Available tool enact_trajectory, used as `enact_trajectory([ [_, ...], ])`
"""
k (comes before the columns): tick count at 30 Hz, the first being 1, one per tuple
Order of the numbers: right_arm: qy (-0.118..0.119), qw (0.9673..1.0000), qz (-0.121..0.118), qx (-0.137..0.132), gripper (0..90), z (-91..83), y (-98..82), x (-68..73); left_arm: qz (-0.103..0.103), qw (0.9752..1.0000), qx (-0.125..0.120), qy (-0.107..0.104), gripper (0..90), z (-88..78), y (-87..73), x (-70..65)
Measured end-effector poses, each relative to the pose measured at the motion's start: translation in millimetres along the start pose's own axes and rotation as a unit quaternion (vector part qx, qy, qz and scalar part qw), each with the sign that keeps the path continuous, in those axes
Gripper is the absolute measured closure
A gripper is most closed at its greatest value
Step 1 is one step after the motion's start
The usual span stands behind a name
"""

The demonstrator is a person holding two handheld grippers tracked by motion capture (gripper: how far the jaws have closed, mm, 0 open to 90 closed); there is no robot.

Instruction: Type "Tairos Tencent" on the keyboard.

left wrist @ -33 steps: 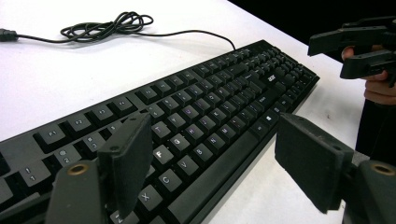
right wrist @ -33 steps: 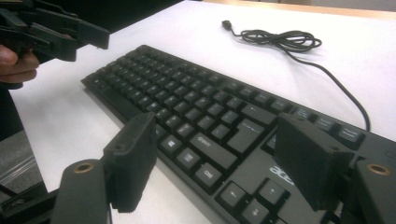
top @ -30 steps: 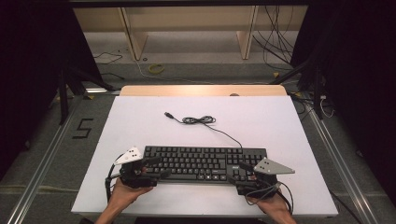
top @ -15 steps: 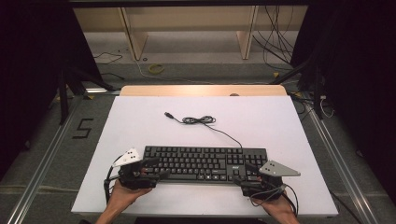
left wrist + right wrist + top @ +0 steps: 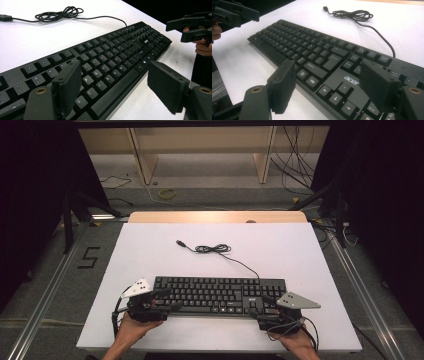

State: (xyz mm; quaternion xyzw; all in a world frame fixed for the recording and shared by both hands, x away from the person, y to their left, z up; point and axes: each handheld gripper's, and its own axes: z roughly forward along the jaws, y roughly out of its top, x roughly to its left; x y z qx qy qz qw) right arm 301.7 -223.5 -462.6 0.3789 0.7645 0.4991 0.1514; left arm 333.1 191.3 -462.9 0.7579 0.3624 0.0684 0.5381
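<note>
The flat black plastic computer keyboard (image 5: 220, 294) lay lengthwise on the near half of the white rectangular tabletop (image 5: 300, 250), close to the person's edge. Its thin black cable (image 5: 220, 251) ran from the rear right of the keyboard out across the table, gathered in a loose coil further back and ended in a small plug toward the far left.

The left gripper (image 5: 167, 300) sat at the keyboard's left end with its jaws spread wide. In the left gripper view, one black pad (image 5: 67, 87) hung over the left-hand letter keys while the other stood off the keyboard's front edge above bare table; whether either pad touched the keyboard could not be told, and nothing was clamped between them.

The right gripper (image 5: 262, 305) sat at the keyboard's right end, its jaws likewise wide apart. In the right gripper view, one pad (image 5: 283, 85) stood over the front edge near the arrow keys and the other over the navigation and number keys, with nothing gripped.
</note>
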Motion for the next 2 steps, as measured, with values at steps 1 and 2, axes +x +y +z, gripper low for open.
enact_trajectory([
  [1, 0.0, 1.0, -0.001, 0.0, 30.5, 0.1, 0.1, 0.1, 0.0, 1.0, 0.0, 0.0, 27.2, 0.1, 0.0, 0.1],
  [2, 0.0, 1.0, -0.001, 0.0, 30.5, 0.2, 0.2, 0.3, 0.0, 1.0, 0.0, 0.001, 27.2, 0.1, 0.0, 0.2],
])
